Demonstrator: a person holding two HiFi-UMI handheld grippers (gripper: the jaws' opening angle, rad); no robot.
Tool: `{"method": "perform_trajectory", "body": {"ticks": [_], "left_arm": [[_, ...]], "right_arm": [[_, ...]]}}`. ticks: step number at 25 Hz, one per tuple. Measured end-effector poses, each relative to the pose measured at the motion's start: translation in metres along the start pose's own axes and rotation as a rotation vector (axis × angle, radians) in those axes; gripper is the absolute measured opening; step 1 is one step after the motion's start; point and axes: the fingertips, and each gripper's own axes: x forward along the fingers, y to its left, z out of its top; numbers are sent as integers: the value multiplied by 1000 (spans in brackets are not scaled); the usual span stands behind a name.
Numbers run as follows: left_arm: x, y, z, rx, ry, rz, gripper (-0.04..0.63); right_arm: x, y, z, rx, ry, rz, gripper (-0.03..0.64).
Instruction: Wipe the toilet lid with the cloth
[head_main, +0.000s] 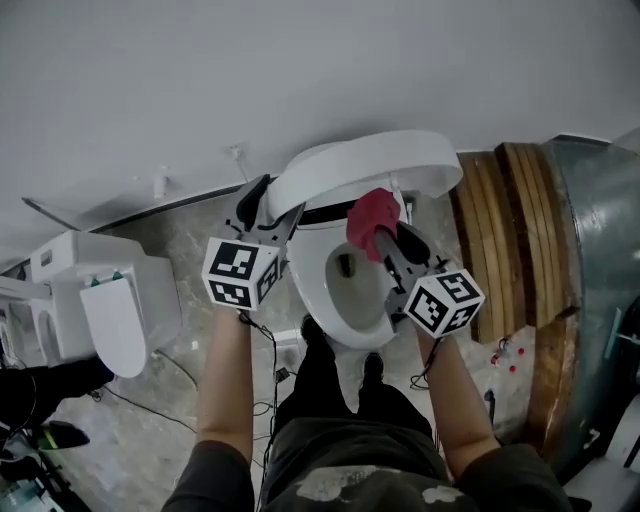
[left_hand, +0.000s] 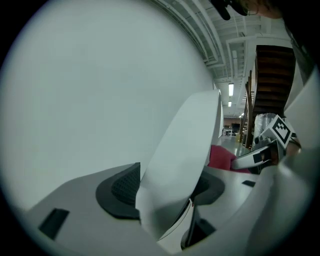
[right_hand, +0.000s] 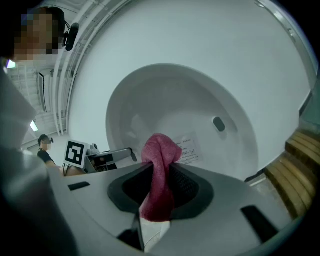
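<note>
The toilet lid (head_main: 370, 160) is seen raised over the bowl (head_main: 350, 300), and the wiping step is judged to be at its very start. The lid's left edge is taken between the jaws of the left hand-held gripper (head_main: 278, 198), which appear closed on it at a fairly wide setting. The red cloth (head_main: 373, 215) is pinched tight in the narrow jaws of the right hand-held gripper (head_main: 388, 240) and held up close to the lid's inner face, just above the bowl's rear rim. For the next move, the bunched cloth would need to be pressed against that inner face and drawn across it, while the lid is steadied from the left so that it does not swing. Only a small wad of cloth stands proud of the jaws, so several passes are likely to be called for. The overall layout – lid up, one gripper at each side – is given only by the head view. The lid's edge filling the gap between the left pads is shown only by the left gripper view. A printed label (right_hand: 189, 149) and a dark bumper (right_hand: 218, 124) on the inner face are shown only by the right gripper view – as is a tail of cloth hanging below the jaws. Whether the cloth already touches the lid cannot be settled from any view.
</note>
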Motion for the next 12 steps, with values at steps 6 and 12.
{"method": "perform_trajectory", "body": {"ticks": [6, 12], "left_arm": [[-34, -36, -23, 35, -78, 73, 267], [-61, -57, -46, 29, -140, 140, 267]], "right_arm": [[-35, -13, -44, 11, 58, 15, 84], [-62, -24, -91, 30, 113, 23, 84]]}}
